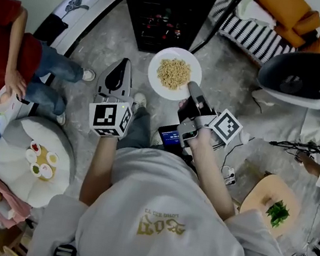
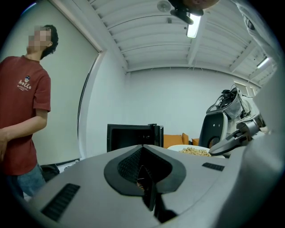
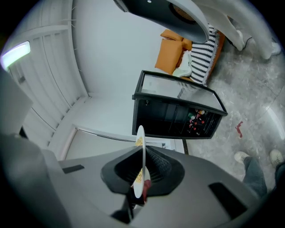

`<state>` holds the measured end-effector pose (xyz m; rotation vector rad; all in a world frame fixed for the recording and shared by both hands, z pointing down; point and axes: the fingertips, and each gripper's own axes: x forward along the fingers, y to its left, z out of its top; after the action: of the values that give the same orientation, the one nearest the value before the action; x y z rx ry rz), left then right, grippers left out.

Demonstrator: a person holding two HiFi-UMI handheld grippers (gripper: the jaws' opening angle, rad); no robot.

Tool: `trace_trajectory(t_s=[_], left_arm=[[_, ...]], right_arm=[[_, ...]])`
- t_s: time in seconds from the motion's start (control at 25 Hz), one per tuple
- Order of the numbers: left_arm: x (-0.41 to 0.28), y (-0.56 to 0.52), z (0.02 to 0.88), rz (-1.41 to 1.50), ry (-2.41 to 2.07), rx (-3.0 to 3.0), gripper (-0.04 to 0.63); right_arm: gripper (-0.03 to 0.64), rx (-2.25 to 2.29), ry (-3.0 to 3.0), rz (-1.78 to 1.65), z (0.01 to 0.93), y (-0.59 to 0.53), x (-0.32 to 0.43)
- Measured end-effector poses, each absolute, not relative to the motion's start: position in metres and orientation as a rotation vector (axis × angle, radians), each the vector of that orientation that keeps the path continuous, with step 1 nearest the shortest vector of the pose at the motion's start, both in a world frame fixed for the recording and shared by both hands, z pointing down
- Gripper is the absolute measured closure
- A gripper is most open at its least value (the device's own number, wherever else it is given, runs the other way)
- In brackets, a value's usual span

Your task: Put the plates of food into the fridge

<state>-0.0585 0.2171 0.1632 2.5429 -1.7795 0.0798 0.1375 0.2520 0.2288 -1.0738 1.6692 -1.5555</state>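
A white plate of pale noodle-like food (image 1: 174, 73) is held level in front of the black fridge (image 1: 167, 10), whose door stands open. My right gripper (image 1: 193, 90) is shut on the plate's near rim. In the right gripper view the plate (image 3: 141, 147) shows edge-on between the jaws of the right gripper (image 3: 140, 174), with the fridge (image 3: 178, 116) and its glass door beyond. My left gripper (image 1: 121, 66) hangs to the left of the plate, shut with nothing in it. The left gripper view shows the left gripper (image 2: 145, 176), the plate (image 2: 191, 151) at its right and the fridge (image 2: 131, 136) ahead.
A person in a red shirt (image 1: 4, 43) stands at the left. A white pouffe (image 1: 30, 160) carries small dishes. A wooden plate with greens (image 1: 277, 211) lies at the right. A grey machine (image 1: 302, 75) and a striped cushion (image 1: 254, 37) flank the fridge.
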Motion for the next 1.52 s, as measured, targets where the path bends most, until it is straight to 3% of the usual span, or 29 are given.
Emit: trace_trajectory(t_s=[0.88, 1.52], left_arm=[[-0.103, 0.023, 0.163, 0.071, -1.695, 2.589, 0.589], [-0.118, -0.029, 0.188, 0.072, -1.642, 2.588, 0.589]], right_arm=[[0.598, -1.116, 1.646, -1.51, 0.23, 0.074, 0.08], [0.598, -1.146, 1.625, -1.498, 0.246, 0.021, 0.062]])
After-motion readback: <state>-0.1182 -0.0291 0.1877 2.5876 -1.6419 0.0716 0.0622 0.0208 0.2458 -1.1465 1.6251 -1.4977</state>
